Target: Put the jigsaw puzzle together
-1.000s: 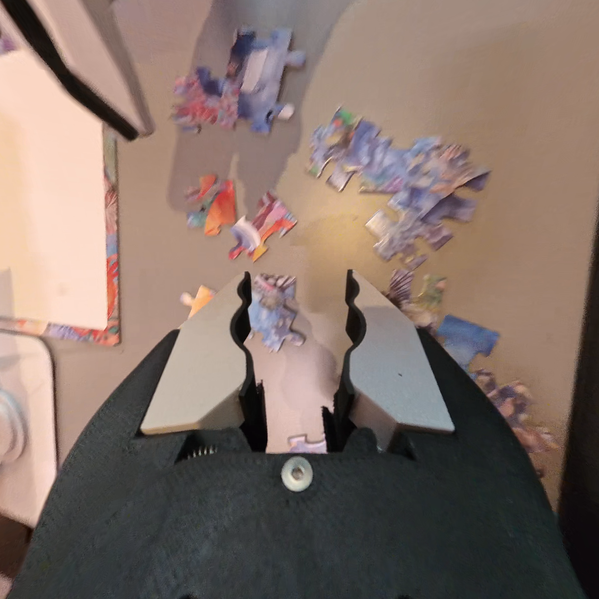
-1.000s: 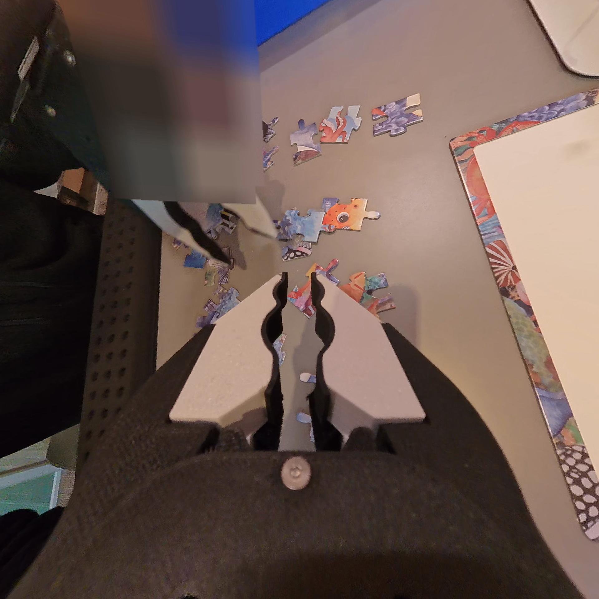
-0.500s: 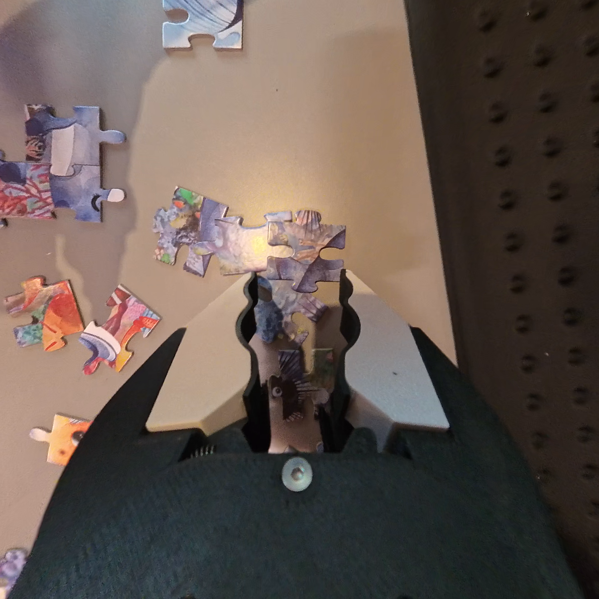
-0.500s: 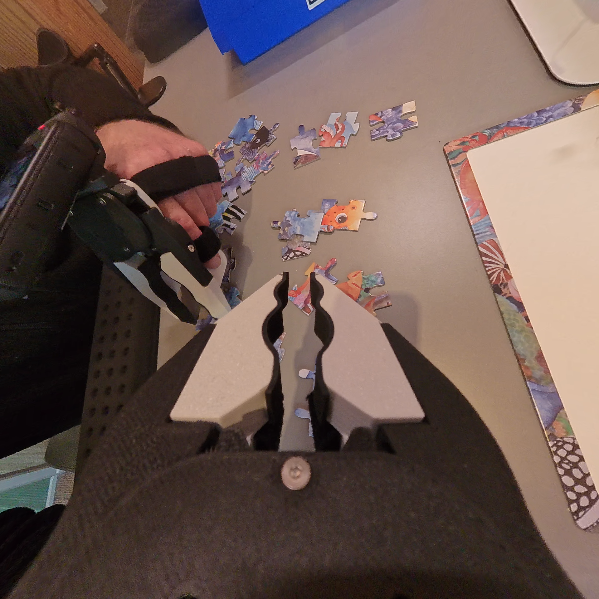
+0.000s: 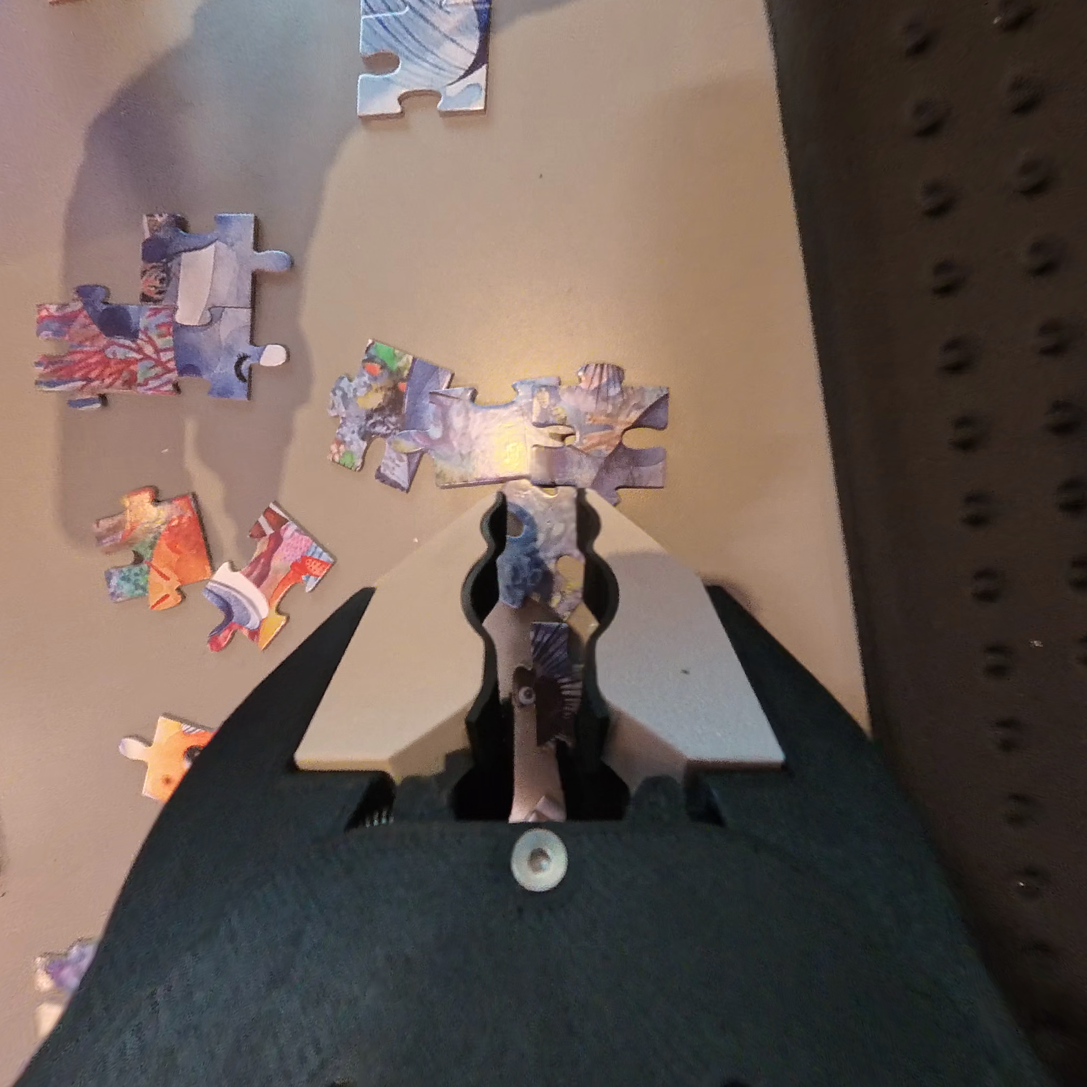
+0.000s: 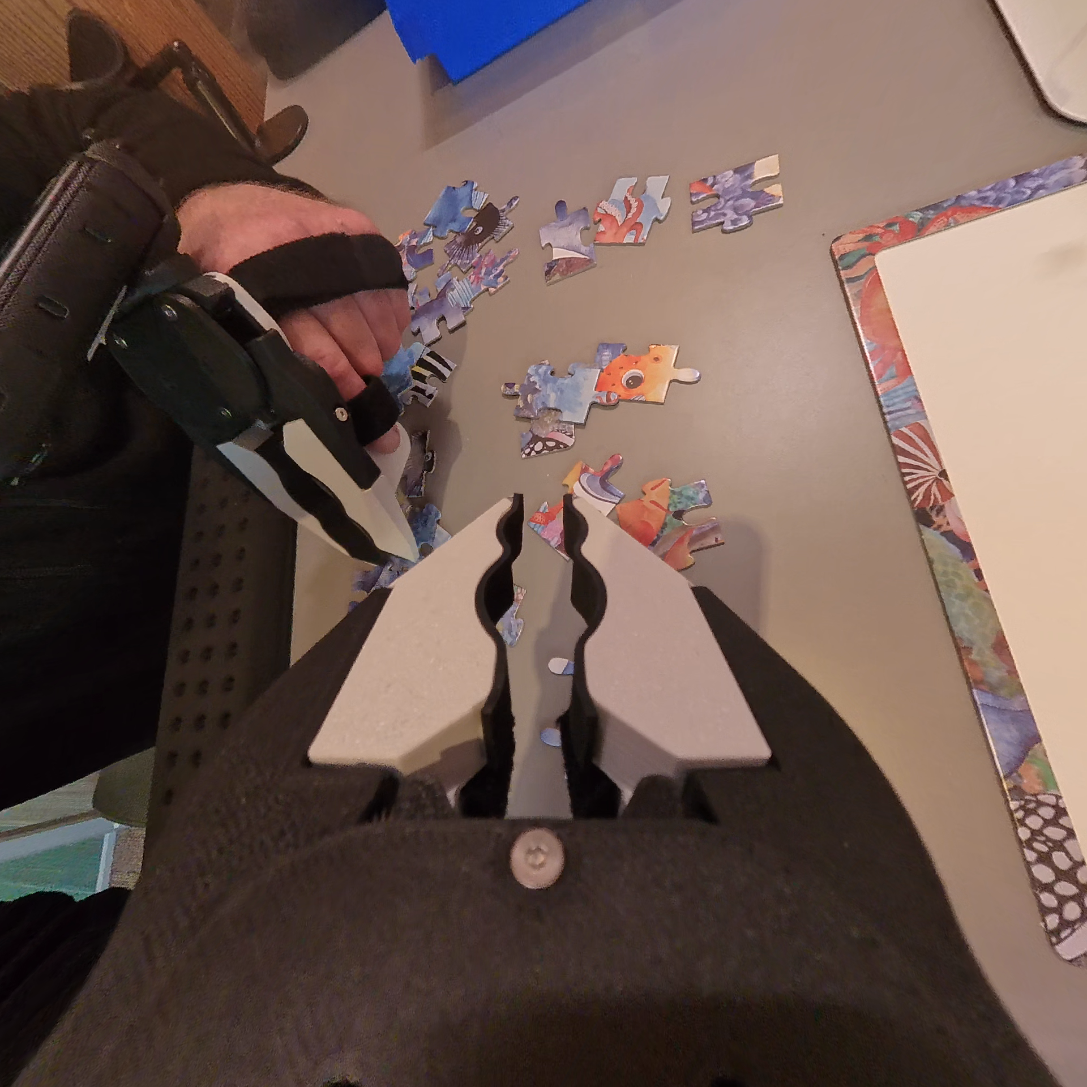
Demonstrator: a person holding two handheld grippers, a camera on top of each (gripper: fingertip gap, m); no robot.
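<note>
Between the fingertips of the left gripper [image 5: 540, 500], at the middle of the left wrist view, sits a blue puzzle piece [image 5: 538, 550]; the jaws stand close on either side of it, though whether they actually press its edges I cannot tell. Its long axis runs up and down the frame, along the fingers, and its far end touches a joined strip of bluish pieces [image 5: 500, 432] whose long axis runs left to right just past the fingertips. A dark piece with an eye [image 5: 544, 685] lies lower down in the gap between the jaws. Left of the strip lie a joined blue and red coral cluster [image 5: 159, 320], an orange piece [image 5: 156, 550] and a pink and white piece [image 5: 267, 579], both loose and near each other, and a pale blue piece [image 5: 423, 56] sits at the top edge. All rest flat on the grey table [image 5: 559, 235], with a dark perforated surface [image 5: 953, 412] at the right. From the right wrist view, the right gripper [image 6: 542, 500] hovers above the table with a narrow gap between its jaws and nothing in them. A hand [image 6: 294, 264] at upper left holds the other gripper, tips down among blue pieces. An orange fish cluster [image 6: 600, 385] lies mid-frame, long axis left to right, and the puzzle board [image 6: 906, 459] fills the right edge.
</note>
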